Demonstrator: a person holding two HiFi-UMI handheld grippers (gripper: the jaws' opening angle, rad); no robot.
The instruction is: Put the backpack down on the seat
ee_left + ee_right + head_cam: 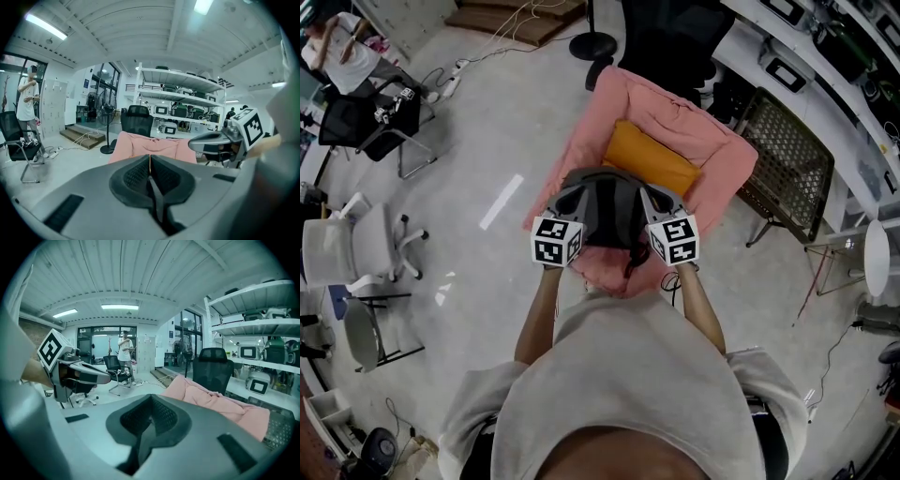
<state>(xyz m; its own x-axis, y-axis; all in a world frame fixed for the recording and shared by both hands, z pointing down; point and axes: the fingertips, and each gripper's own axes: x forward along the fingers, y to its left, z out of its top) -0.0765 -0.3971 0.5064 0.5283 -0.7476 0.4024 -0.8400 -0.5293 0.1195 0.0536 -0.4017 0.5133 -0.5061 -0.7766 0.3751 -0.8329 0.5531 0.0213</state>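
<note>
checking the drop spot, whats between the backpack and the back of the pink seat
An orange cushion lies on the pink seat there, just beyond the dark backpack; the head view shows it.

seat: the seat (727, 173) is draped in rumpled pink fabric, edge to edge
on it: orange cushion (649, 159), lying flat around the middle
under it: pale grey floor (487, 131)
</note>
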